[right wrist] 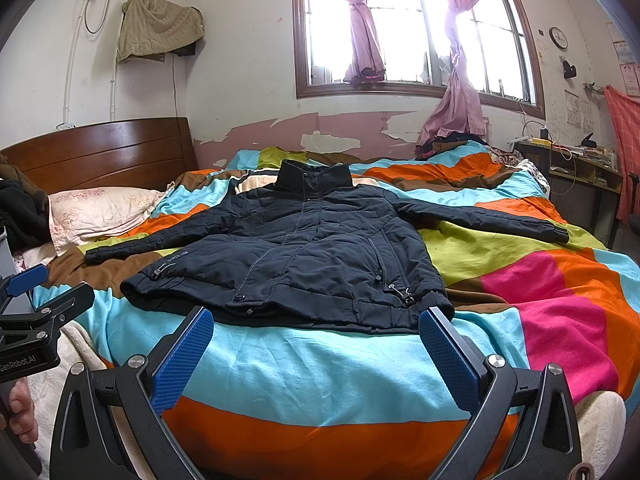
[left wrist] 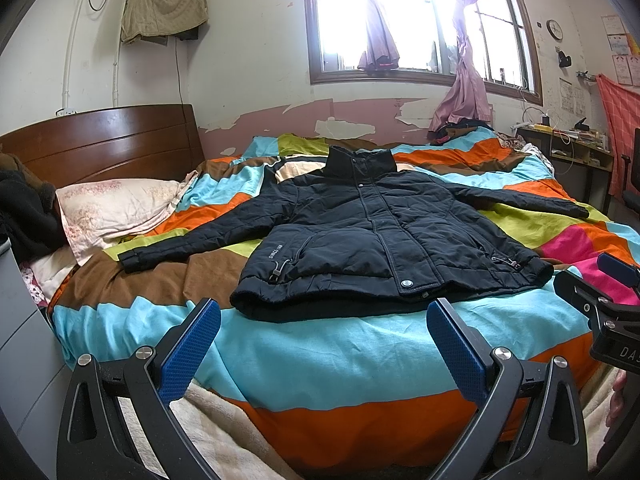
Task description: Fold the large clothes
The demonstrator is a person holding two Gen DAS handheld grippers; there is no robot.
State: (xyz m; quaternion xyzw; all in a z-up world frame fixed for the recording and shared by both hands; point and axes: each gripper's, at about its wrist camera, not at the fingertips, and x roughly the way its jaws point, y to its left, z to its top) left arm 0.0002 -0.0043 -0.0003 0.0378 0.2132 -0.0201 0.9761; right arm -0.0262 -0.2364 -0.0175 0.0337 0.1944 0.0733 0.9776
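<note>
While no fold is yet being shown, a dark jacket (left wrist: 376, 236) is being displayed flat and front-up on a striped quilt (left wrist: 320, 344), collar toward the window (left wrist: 416, 20), zip closed and both sleeves spread wide, so the whole task is being judged as left to do: sleeves in, then body doubled. The left gripper (left wrist: 324, 320) and right gripper (right wrist: 320, 328) are being held just short of the hem, each with blue pads set wide apart and nothing between them. In the left view, the right gripper's body is being caught at the right edge, and the left sleeve cuff is being seen near a pillow (left wrist: 116, 208). In the right view, the left gripper is being glimpsed at the left edge with fingertips beneath it, and more of the pink quilt panel and desk (right wrist: 580, 168) is being taken in.
</note>
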